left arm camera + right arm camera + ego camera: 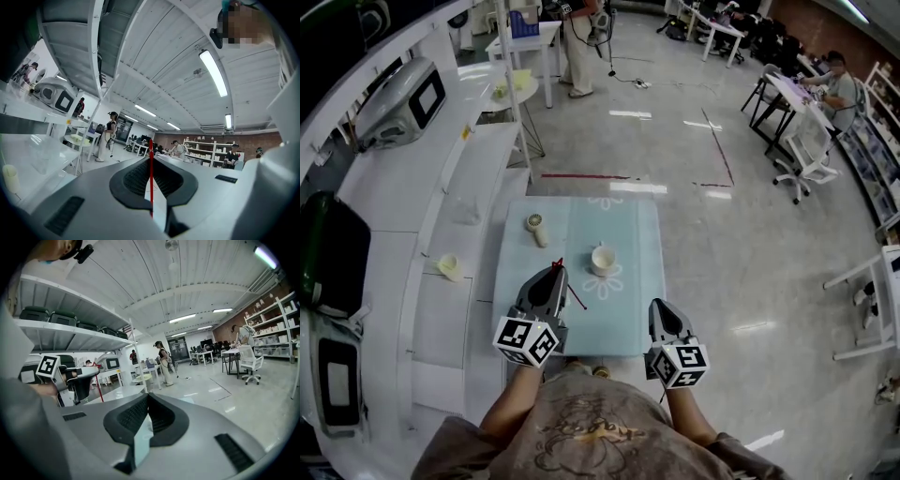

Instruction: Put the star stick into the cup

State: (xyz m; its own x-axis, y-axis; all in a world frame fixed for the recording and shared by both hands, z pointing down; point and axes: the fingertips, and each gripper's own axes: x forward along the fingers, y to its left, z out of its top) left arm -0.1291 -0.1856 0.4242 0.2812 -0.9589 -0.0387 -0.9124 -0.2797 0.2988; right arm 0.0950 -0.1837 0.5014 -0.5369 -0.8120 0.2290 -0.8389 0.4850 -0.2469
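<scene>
A thin red star stick (pixel 577 299) is clamped in my left gripper (pixel 555 271), which hovers over the near left part of the table. One red end pokes out at the jaw tips and the rest trails back to the right. In the left gripper view the star stick (pixel 151 174) stands upright between the closed jaws of the left gripper (pixel 151 157). The white cup (pixel 601 260) stands upright mid-table, just right of and beyond that gripper. My right gripper (pixel 658 307) is shut and empty at the near right edge. In its own view the right gripper (pixel 147 398) sees the left gripper (pixel 70 380) with the star stick (pixel 99 391).
The small table carries a pale blue cloth (pixel 630 225). A small cream handheld fan (pixel 535 228) lies at its far left. White shelving (pixel 422 187) with appliances runs along the left. People, desks and chairs are farther off on the glossy floor.
</scene>
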